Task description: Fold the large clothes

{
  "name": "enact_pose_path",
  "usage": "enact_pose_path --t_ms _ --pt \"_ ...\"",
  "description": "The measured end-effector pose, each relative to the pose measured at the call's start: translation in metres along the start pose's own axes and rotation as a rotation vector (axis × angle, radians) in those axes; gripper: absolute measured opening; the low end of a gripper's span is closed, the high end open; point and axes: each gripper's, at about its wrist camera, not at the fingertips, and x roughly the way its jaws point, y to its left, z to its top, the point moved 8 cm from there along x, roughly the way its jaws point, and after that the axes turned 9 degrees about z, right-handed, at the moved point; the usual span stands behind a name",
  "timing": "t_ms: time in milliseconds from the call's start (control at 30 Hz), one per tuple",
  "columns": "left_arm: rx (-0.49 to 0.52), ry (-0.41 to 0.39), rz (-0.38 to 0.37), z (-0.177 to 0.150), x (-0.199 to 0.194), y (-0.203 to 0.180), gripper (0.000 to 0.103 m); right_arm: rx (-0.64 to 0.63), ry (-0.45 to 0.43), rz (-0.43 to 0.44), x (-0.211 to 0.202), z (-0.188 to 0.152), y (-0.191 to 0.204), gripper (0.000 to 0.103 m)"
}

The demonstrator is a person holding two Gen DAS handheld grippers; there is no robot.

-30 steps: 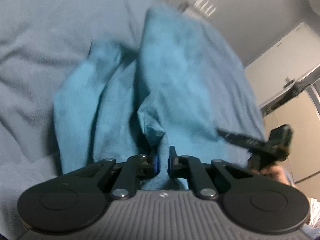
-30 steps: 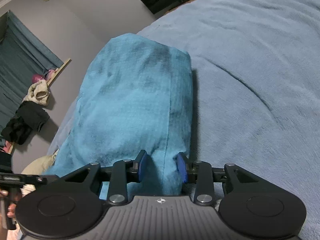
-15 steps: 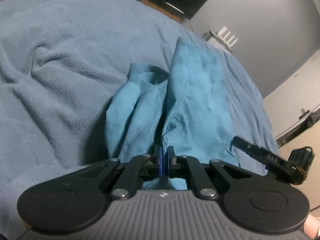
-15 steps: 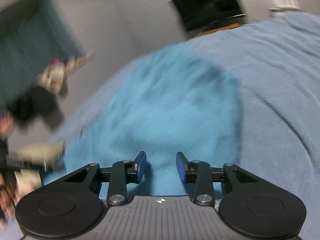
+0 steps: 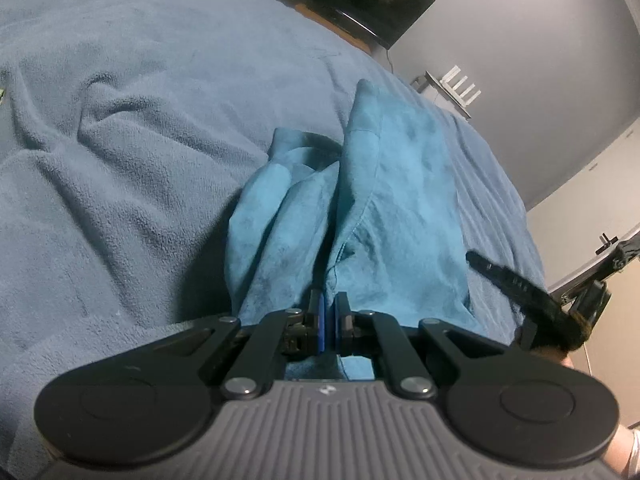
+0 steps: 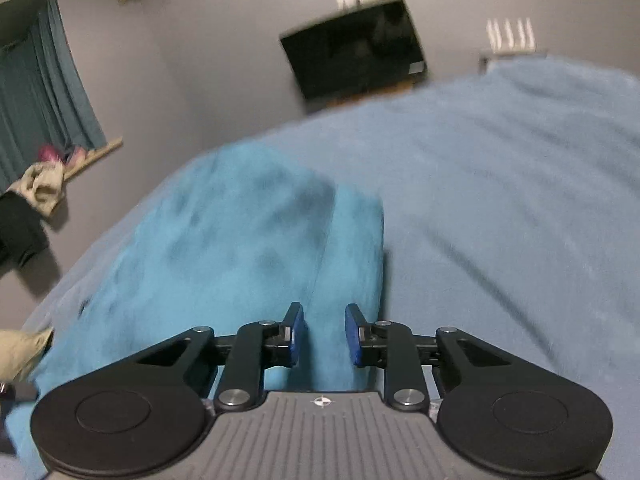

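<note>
A teal garment lies bunched in long folds on a blue fleece blanket that covers a bed. My left gripper is shut on the garment's near hem, and cloth runs up between the blue pads. The right gripper's dark body shows at the garment's right edge. In the right wrist view the garment spreads flat and blurred over the blanket. My right gripper hovers at its near right edge with its jaws closing. Teal cloth sits in the gap, and the pads stand apart from it.
A dark TV hangs on the grey wall beyond the bed, with a white router on a shelf beside it. A teal curtain and a heap of clothes stand far left. A beige cloth lies at the garment's left.
My left gripper's jaws went from a narrow gap to fully shut on the hem. The right gripper's jaws narrowed, and its view swung up toward the wall and TV.
</note>
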Motion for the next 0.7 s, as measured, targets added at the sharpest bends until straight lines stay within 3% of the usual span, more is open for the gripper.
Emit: enact_pose_path --t_ms 100,200,367,500,567,633,700 --pt "0.011 -0.006 0.01 0.001 0.001 -0.001 0.001 -0.042 0.04 0.033 0.018 0.0 0.011 0.025" --pt "-0.01 -0.009 0.025 0.001 0.001 0.002 0.0 -0.138 0.055 0.016 0.041 -0.001 0.024 0.028" --pt "-0.067 -0.015 0.046 -0.003 -0.004 0.015 0.0 -0.336 0.079 0.08 0.076 0.009 0.062 0.027" --pt "-0.11 -0.004 0.052 -0.004 -0.002 0.02 0.0 -0.445 0.149 0.119 0.094 0.008 0.08 0.027" --pt "-0.12 0.002 0.049 -0.006 0.0 0.02 0.001 -0.418 0.117 0.163 0.084 0.02 0.084 0.026" --pt "-0.124 0.006 0.042 -0.008 0.002 0.021 0.001 -0.309 -0.014 0.177 0.067 0.045 0.076 0.042" --pt "-0.129 0.013 0.044 -0.008 0.006 0.023 0.001 -0.206 -0.108 0.122 0.059 0.067 0.061 0.046"
